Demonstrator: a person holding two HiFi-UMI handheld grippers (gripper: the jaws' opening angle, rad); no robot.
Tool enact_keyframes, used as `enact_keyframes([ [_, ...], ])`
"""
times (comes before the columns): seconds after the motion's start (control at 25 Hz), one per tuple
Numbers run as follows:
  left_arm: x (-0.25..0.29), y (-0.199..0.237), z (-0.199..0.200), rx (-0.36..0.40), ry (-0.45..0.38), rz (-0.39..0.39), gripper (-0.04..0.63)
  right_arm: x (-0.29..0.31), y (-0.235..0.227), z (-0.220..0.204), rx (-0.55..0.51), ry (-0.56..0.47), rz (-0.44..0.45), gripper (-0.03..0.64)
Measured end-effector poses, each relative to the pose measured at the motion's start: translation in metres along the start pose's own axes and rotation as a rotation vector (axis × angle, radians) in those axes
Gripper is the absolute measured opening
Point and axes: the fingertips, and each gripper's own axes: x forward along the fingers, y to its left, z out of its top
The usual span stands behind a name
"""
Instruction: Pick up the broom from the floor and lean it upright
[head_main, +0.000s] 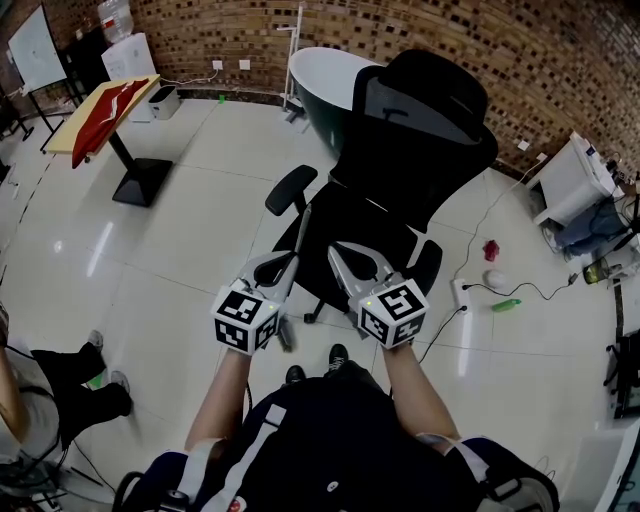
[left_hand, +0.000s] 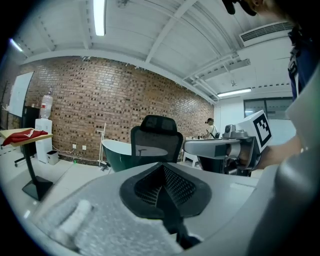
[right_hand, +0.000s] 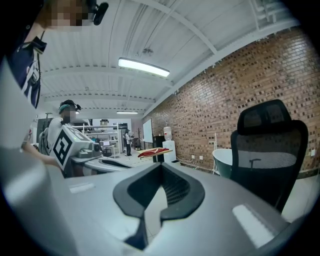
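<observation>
In the head view my two grippers are held side by side in front of a black office chair (head_main: 415, 140). My left gripper (head_main: 288, 262) is shut with nothing in its jaws. My right gripper (head_main: 338, 252) also looks shut and empty. A thin grey stick (head_main: 298, 250), perhaps the broom's handle, slants from the chair's left armrest down past the left gripper's tip to a dark end near the floor. I cannot tell whether anything touches it. The left gripper view shows the left gripper (left_hand: 162, 170), the chair (left_hand: 156, 140) and the right gripper (left_hand: 200, 146). No broom shows in either gripper view.
A dark green bathtub (head_main: 318, 85) stands behind the chair. A table with a red cloth (head_main: 105, 110) is at the far left. A power strip and cables (head_main: 462, 293) lie on the floor to the right. A seated person's legs (head_main: 70, 380) are at the lower left.
</observation>
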Motion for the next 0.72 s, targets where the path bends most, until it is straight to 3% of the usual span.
enact_keyframes([
  [0.72,-0.002,0.009,0.003,-0.008,-0.003,-0.002,0.002,0.010,0.005,0.011,-0.012,-0.022,-0.011,0.002],
])
